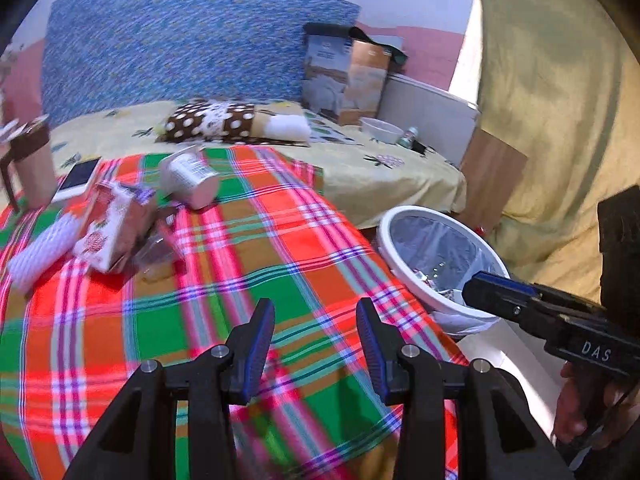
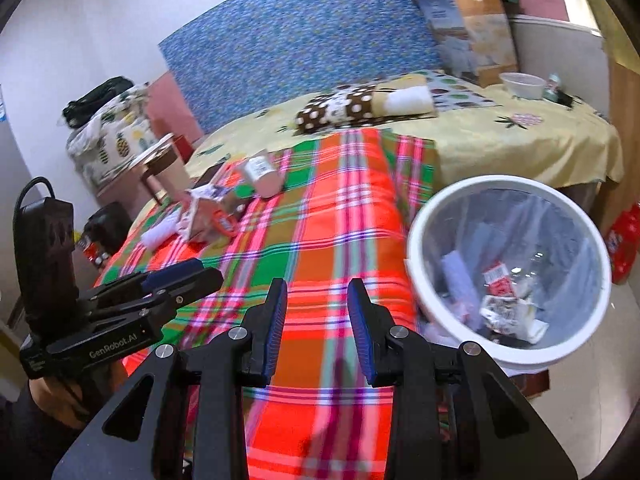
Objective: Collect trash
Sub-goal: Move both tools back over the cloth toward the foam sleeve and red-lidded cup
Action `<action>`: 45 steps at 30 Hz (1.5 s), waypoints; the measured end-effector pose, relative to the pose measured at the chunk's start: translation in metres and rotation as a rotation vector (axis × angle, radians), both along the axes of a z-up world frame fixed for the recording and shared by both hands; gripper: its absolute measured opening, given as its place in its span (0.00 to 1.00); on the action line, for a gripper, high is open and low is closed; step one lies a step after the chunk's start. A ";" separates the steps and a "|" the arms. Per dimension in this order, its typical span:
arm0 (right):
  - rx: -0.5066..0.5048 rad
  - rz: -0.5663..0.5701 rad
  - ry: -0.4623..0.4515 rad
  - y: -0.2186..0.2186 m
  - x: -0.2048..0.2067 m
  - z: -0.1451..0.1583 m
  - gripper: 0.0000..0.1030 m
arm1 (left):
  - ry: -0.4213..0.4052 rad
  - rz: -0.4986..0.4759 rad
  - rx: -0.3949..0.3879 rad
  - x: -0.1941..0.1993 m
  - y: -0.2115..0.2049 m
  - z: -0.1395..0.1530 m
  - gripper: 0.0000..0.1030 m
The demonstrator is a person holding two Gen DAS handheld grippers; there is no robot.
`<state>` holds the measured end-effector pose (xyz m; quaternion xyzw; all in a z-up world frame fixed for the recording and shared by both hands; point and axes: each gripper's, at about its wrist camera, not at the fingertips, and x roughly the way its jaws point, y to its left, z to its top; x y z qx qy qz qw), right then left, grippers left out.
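Note:
My left gripper point(image 1: 316, 316) is open and empty over the plaid cloth point(image 1: 248, 280). My right gripper point(image 2: 318, 296) is open and empty above the cloth's near edge, next to the white trash bin point(image 2: 416, 240). The bin has a clear liner and holds several crumpled wrappers point(image 2: 500, 300); it also shows in the left wrist view point(image 1: 384, 236). Trash lies at the cloth's far left: a tipped paper cup point(image 1: 188, 178), a red and white carton point(image 1: 112, 228), a white foam sleeve point(image 1: 40, 248) and a clear plastic scrap point(image 1: 156, 256).
A phone point(image 1: 78, 178) and a brown cup point(image 1: 34, 164) are at the far left. The bed point(image 1: 360, 164) behind holds a dotted pillow point(image 1: 216, 122), a white bowl point(image 1: 380, 130) and a tall box point(image 1: 344, 80). A green curtain point(image 1: 552, 100) hangs right.

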<state>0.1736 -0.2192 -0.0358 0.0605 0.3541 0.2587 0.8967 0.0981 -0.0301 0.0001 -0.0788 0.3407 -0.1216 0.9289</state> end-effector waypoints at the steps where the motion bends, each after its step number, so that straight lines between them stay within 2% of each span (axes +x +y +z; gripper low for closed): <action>1: 0.000 0.011 0.001 0.003 0.000 0.000 0.33 | 0.007 0.018 -0.003 -0.002 0.007 -0.001 0.41; 4: -0.012 0.033 0.001 0.015 0.000 0.000 0.33 | 0.035 0.055 -0.046 -0.003 0.024 -0.004 0.41; 20: -0.043 0.140 0.010 0.068 0.013 0.004 0.33 | 0.024 0.185 0.002 -0.010 0.088 -0.007 0.41; 33: -0.065 0.220 0.009 0.111 0.031 0.003 0.33 | -0.005 0.219 0.021 0.002 0.129 0.003 0.41; 45: -0.085 0.243 0.051 0.132 0.047 -0.007 0.33 | 0.007 0.328 0.052 0.011 0.182 0.001 0.41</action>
